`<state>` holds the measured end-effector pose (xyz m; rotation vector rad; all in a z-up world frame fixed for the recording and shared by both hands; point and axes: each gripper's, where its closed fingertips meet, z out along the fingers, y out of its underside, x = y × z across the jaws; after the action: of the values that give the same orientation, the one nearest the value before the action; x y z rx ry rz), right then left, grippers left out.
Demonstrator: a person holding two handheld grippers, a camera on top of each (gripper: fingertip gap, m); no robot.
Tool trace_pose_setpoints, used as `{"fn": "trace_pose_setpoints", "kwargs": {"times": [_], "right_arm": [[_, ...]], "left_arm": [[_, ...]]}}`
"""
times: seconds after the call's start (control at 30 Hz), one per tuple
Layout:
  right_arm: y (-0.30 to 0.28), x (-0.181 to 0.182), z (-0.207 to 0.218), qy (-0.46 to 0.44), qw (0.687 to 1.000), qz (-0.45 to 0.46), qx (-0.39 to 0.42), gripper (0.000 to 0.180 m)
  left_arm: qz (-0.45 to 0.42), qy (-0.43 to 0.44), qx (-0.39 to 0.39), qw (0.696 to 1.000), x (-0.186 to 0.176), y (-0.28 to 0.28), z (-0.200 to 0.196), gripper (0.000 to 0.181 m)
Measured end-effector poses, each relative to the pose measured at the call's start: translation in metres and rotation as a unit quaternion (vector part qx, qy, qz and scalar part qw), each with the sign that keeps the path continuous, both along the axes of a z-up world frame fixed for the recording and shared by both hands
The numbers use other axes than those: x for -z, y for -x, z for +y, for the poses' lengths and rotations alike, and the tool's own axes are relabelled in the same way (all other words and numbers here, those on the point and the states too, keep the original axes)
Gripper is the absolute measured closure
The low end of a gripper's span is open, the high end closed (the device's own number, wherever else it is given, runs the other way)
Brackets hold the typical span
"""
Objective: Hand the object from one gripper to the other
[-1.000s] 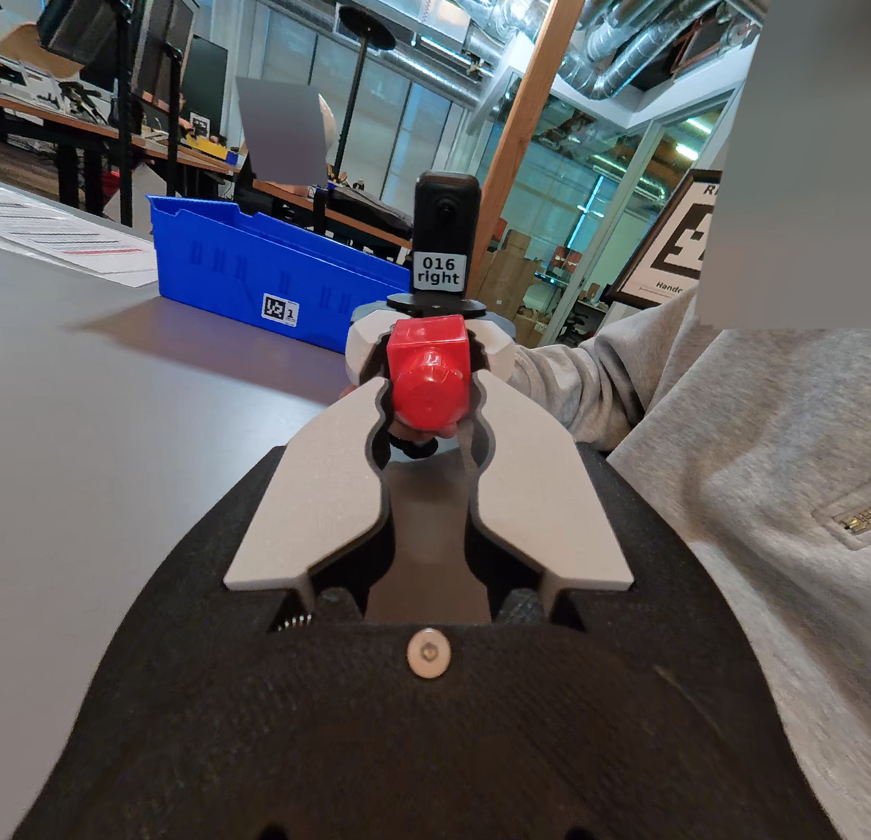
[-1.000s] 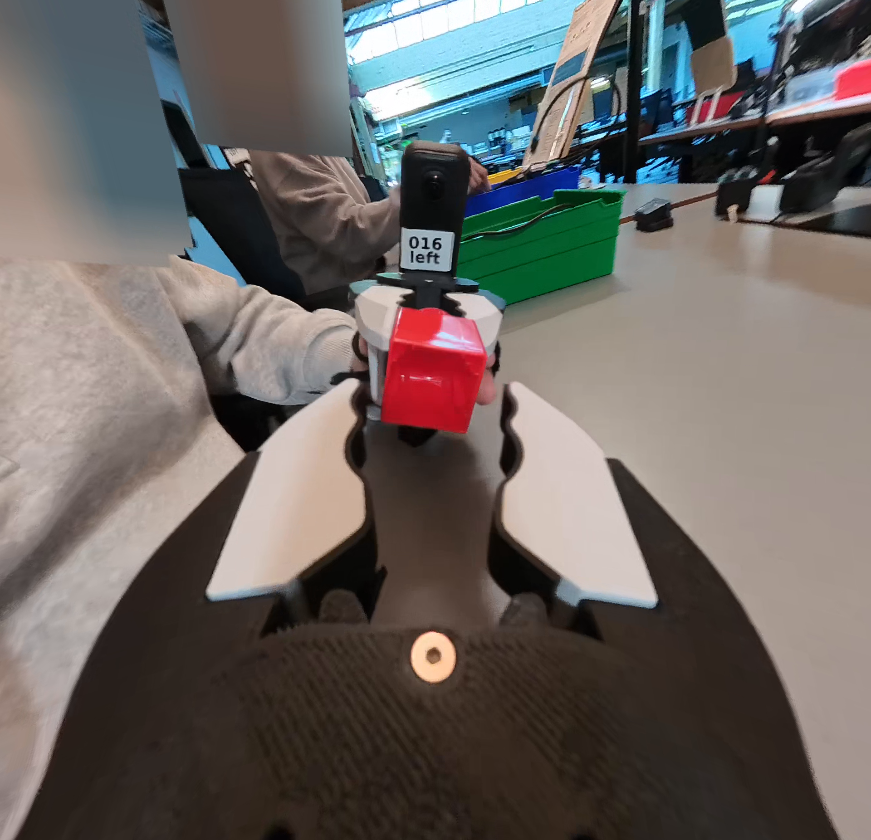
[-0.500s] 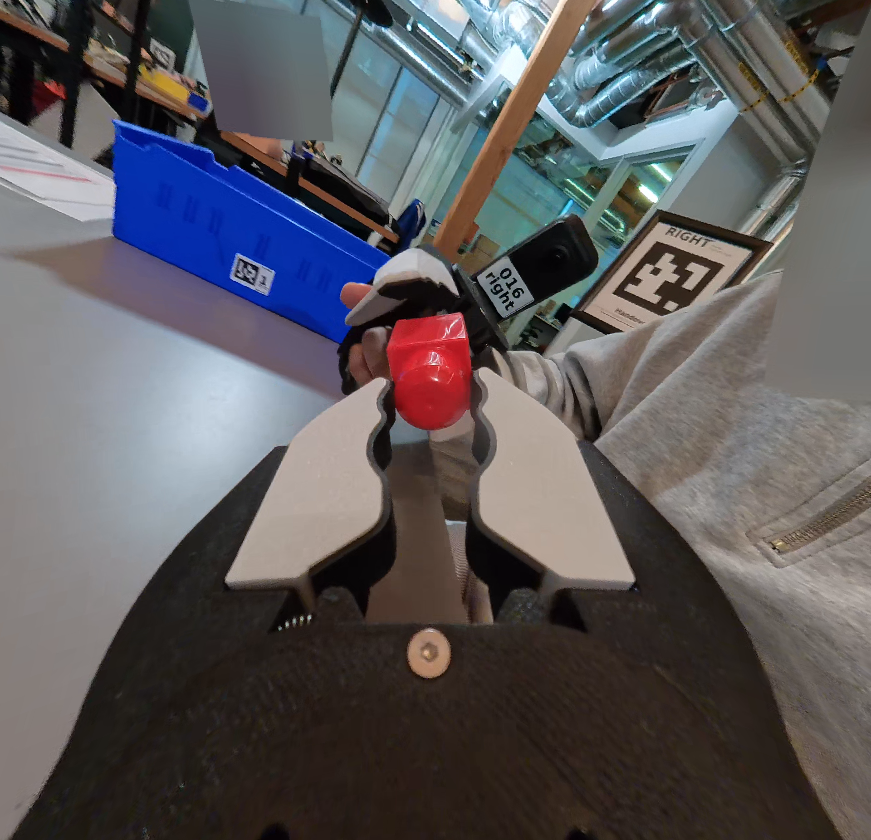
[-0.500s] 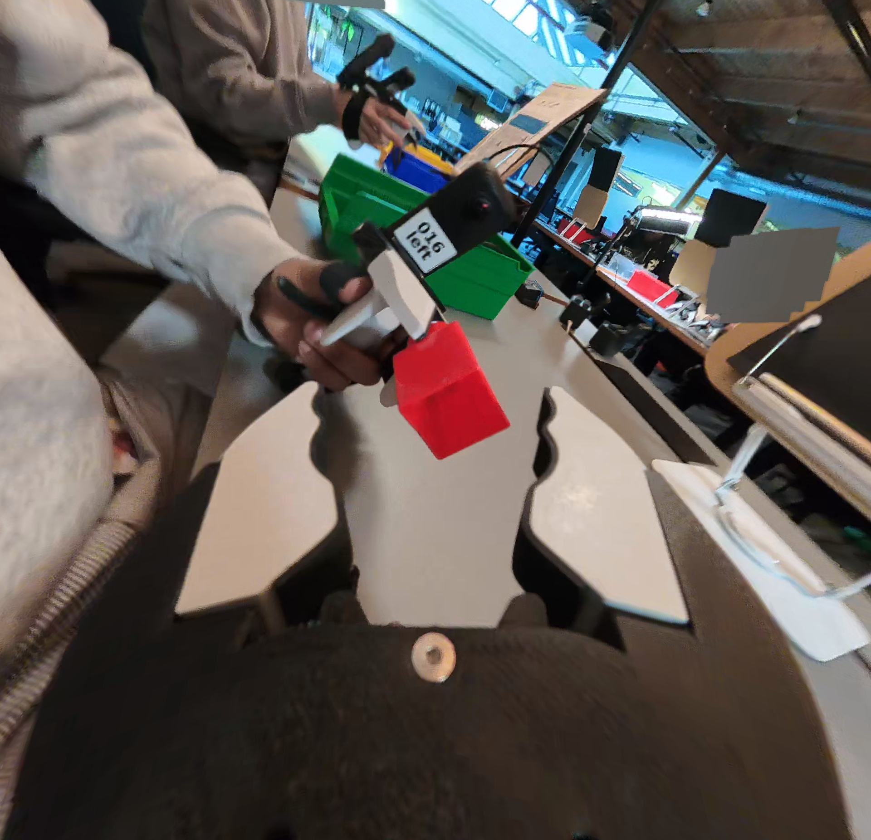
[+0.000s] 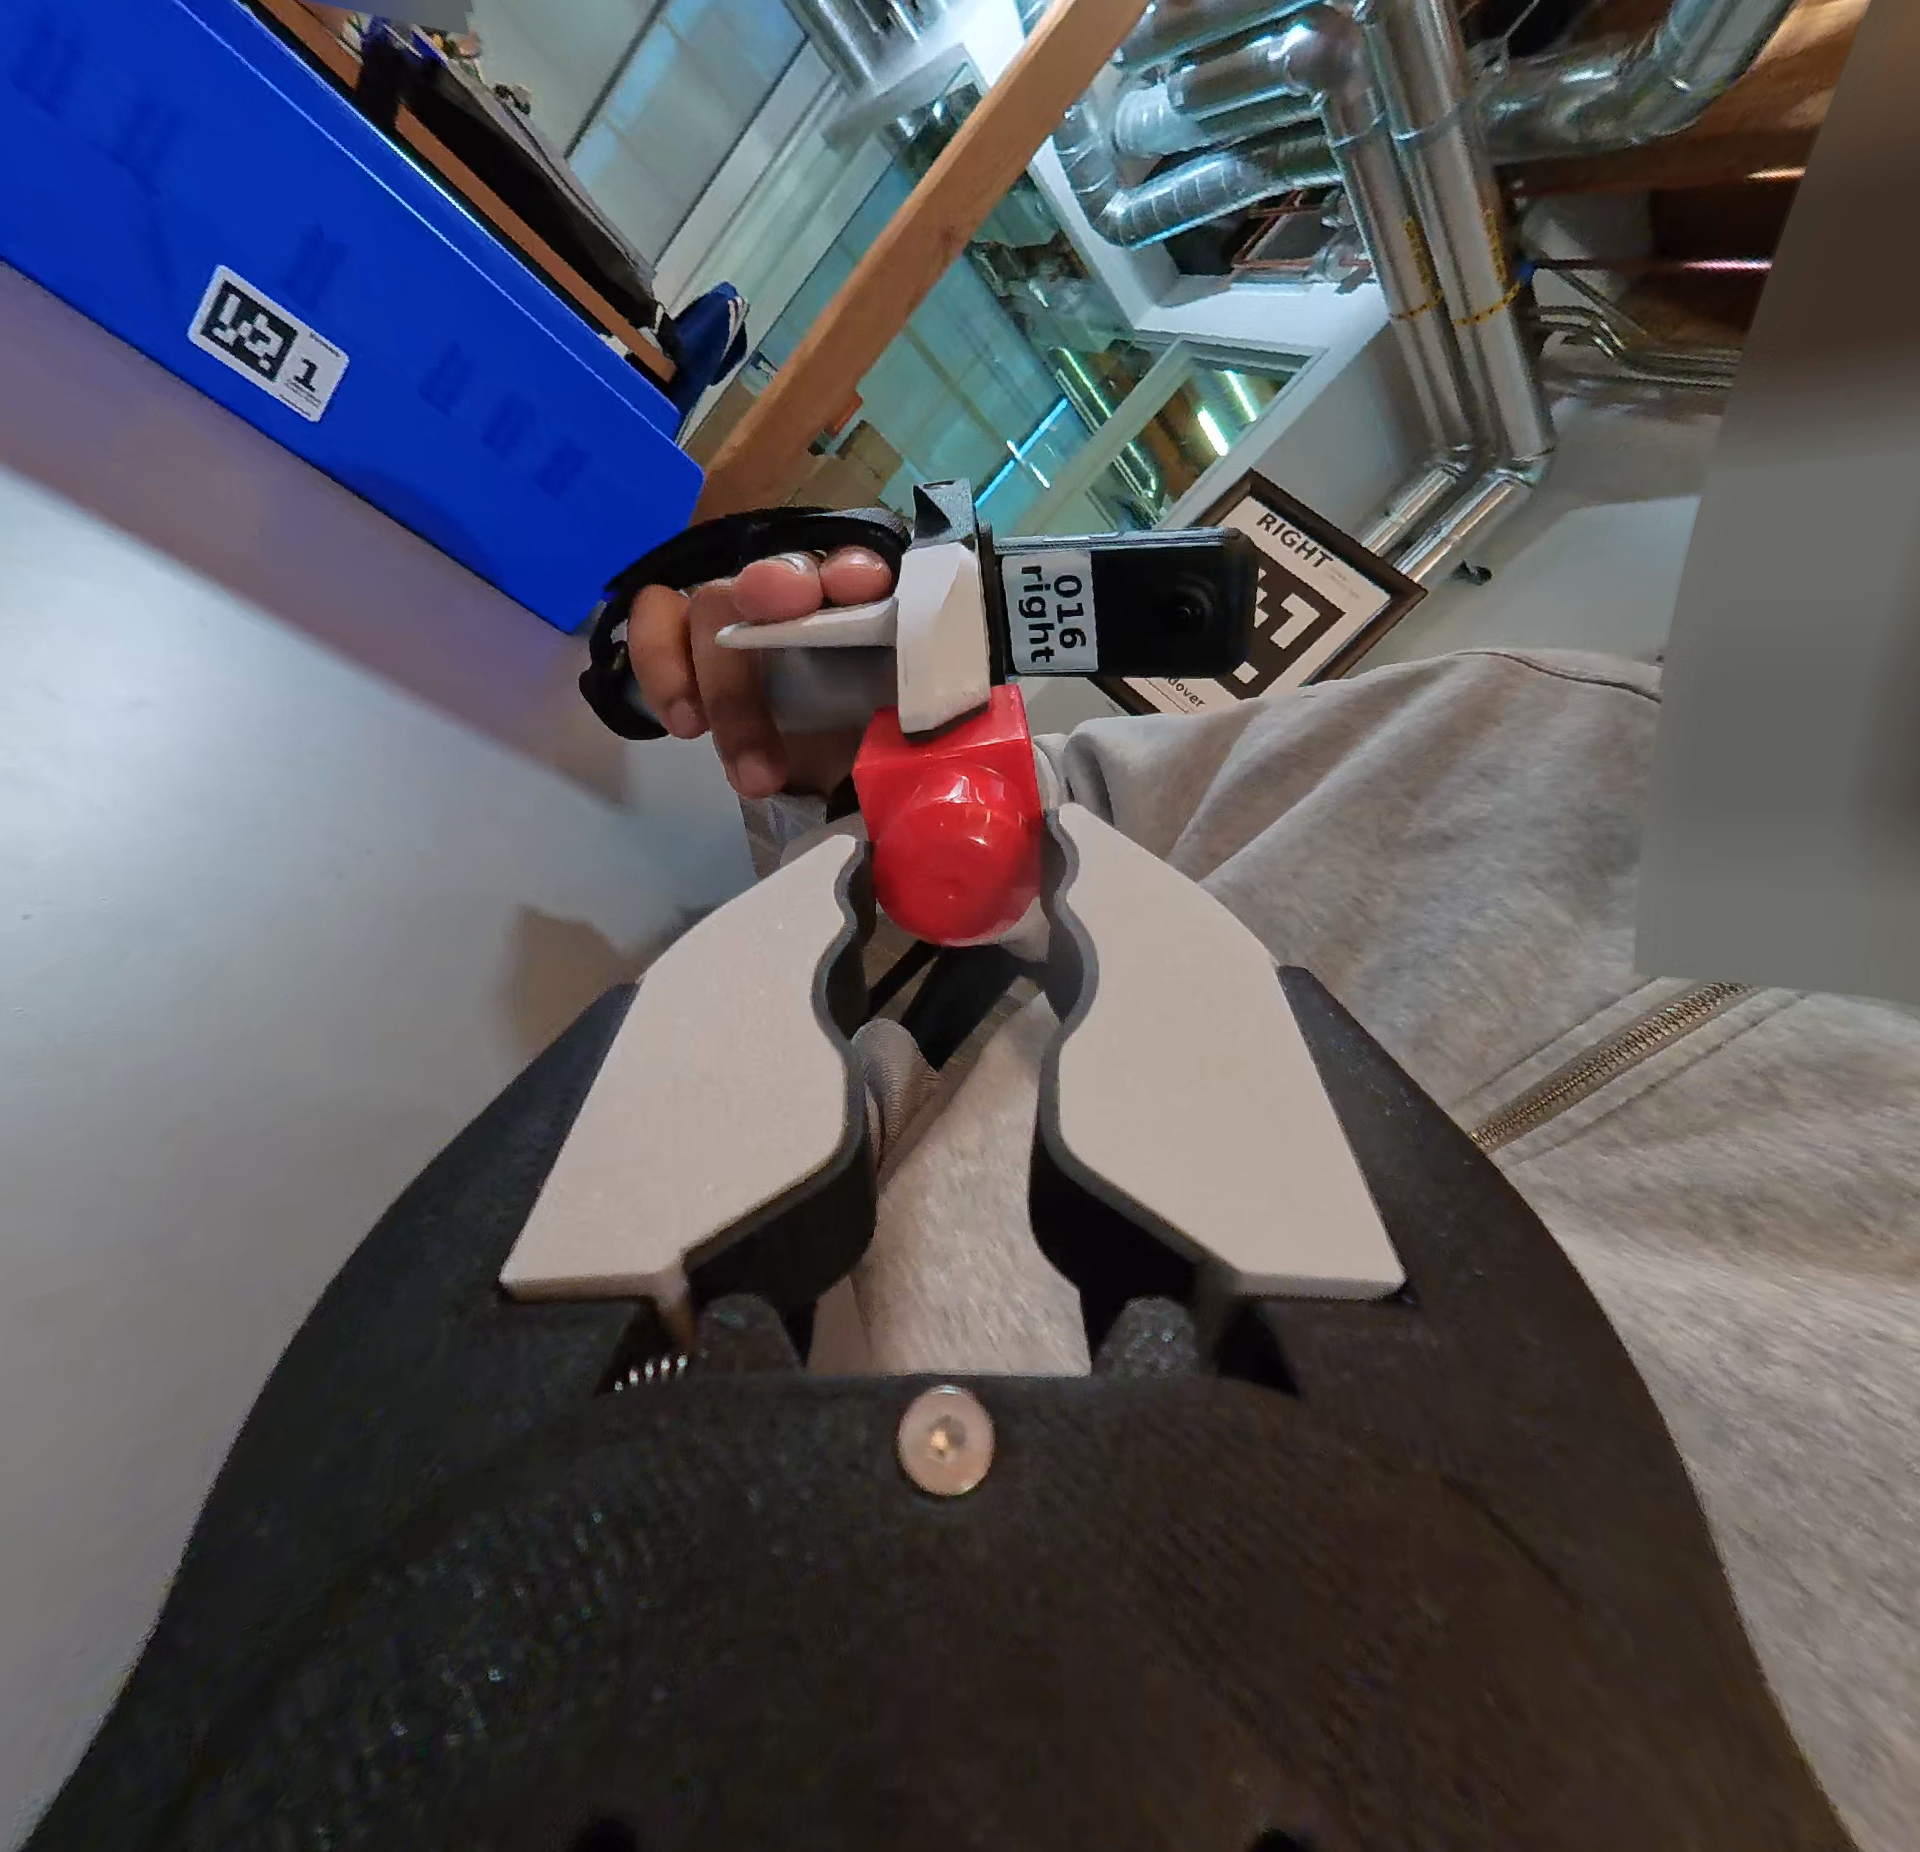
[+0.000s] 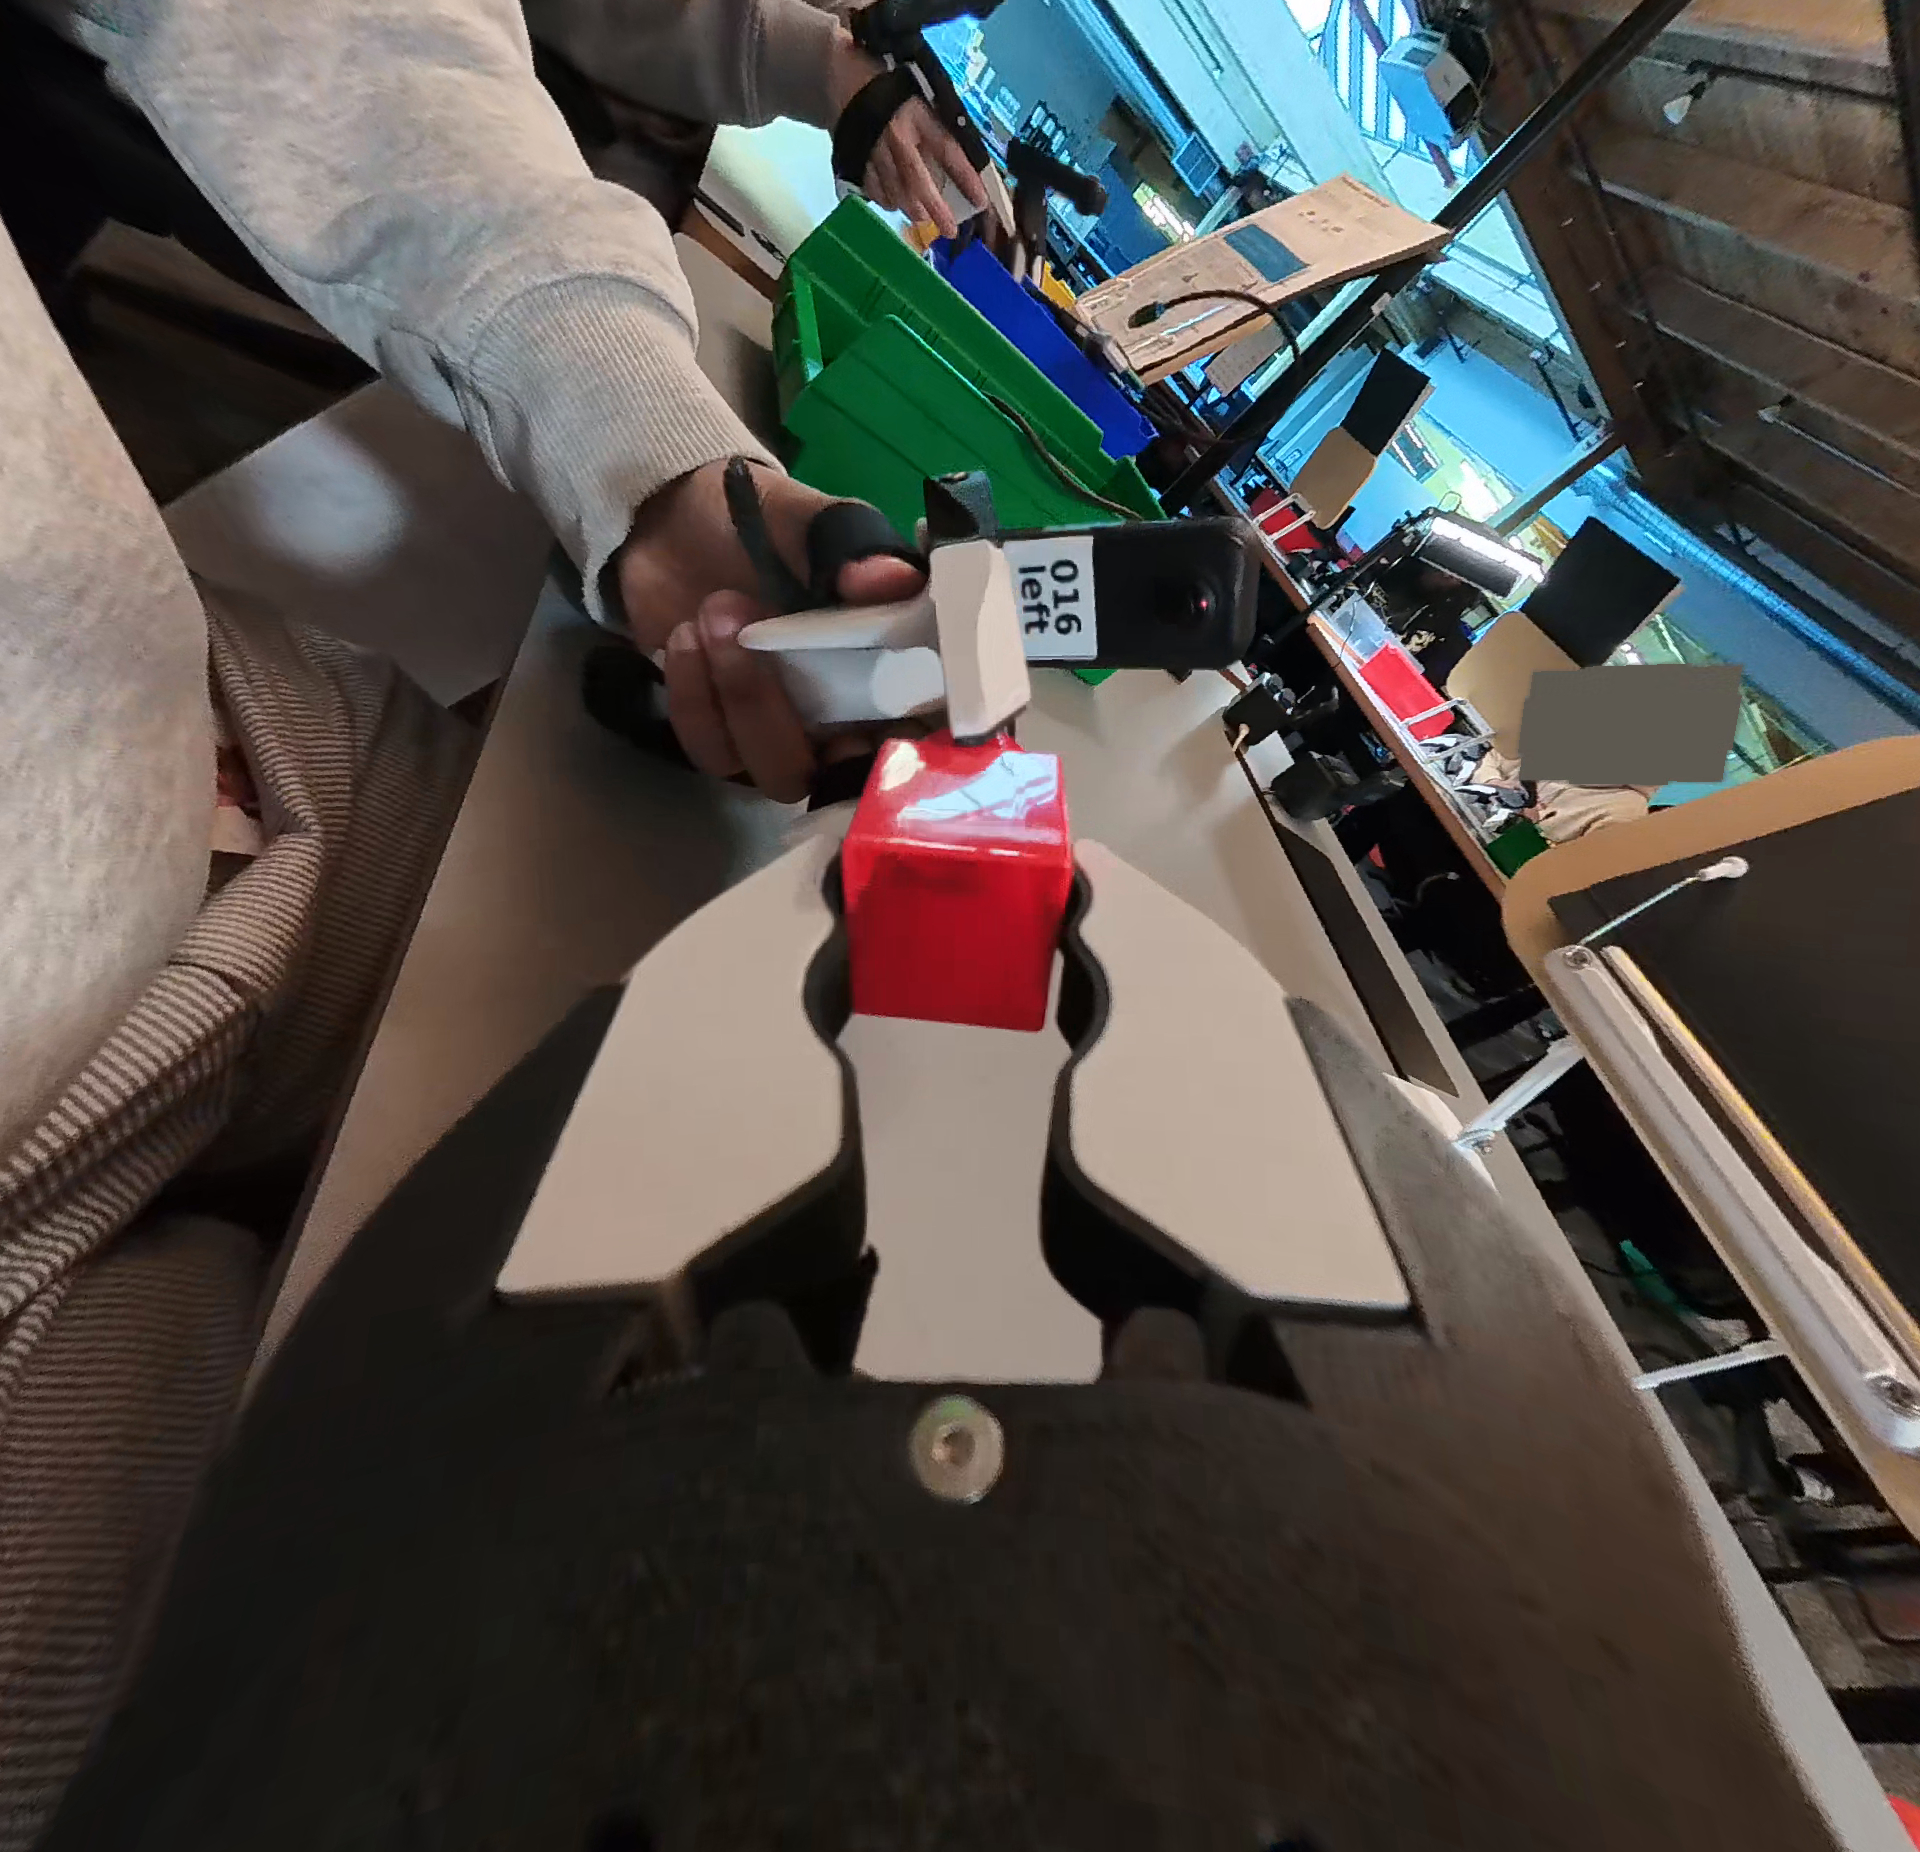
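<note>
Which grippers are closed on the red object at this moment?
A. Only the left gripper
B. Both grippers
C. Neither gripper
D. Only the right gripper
B: in the left wrist view the left gripper pinches the rounded end of the red object, and in the right wrist view the right gripper pinches its square end, each with fingers touching both sides.

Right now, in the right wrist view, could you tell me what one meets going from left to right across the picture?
Grey sleeve → hand holding the left gripper → red block → green bins → black panel.
</note>
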<state>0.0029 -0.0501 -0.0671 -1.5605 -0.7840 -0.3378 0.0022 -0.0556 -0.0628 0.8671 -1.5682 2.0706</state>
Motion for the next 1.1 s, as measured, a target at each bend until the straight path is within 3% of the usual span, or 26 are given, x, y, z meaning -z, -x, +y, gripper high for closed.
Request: {"fn": "trace_pose_setpoints", "kwargs": {"times": [0.03,0.2,0.3,0.53,0.7,0.87,0.97,1.1], "right_arm": [[0.000,0.000,0.000,-0.001,1.000,0.002,0.000,0.143],[-0.001,0.000,0.002,0.000,1.000,0.009,0.007,0.143],[-0.004,-0.003,0.003,0.000,1.000,0.026,0.017,0.143],[-0.007,-0.003,0.003,0.028,0.988,0.149,0.015,0.143],[-0.009,-0.006,0.004,0.068,0.952,0.298,-0.005,0.143],[-0.015,-0.016,0.002,0.086,0.880,0.464,-0.046,0.143],[-0.018,-0.016,0.002,0.091,0.859,0.501,-0.056,0.143],[-0.013,-0.012,0.002,0.105,0.859,0.496,-0.063,0.143]], "left_arm": [[0.001,0.001,-0.001,1.000,0.000,0.000,0.000,0.148],[0.000,0.010,-0.010,1.000,0.000,-0.003,0.002,0.147],[-0.006,0.002,-0.040,0.999,0.001,-0.009,0.004,0.127],[-0.087,-0.065,-0.131,0.985,0.000,-0.020,0.011,0.109],[-0.181,-0.141,-0.154,0.961,-0.001,-0.015,0.005,0.109],[-0.220,-0.181,-0.157,0.946,0.003,-0.012,-0.002,0.116],[-0.219,-0.173,-0.163,0.947,0.000,-0.012,0.001,0.121],[-0.202,-0.145,-0.170,0.954,-0.005,-0.015,0.007,0.126]]}}
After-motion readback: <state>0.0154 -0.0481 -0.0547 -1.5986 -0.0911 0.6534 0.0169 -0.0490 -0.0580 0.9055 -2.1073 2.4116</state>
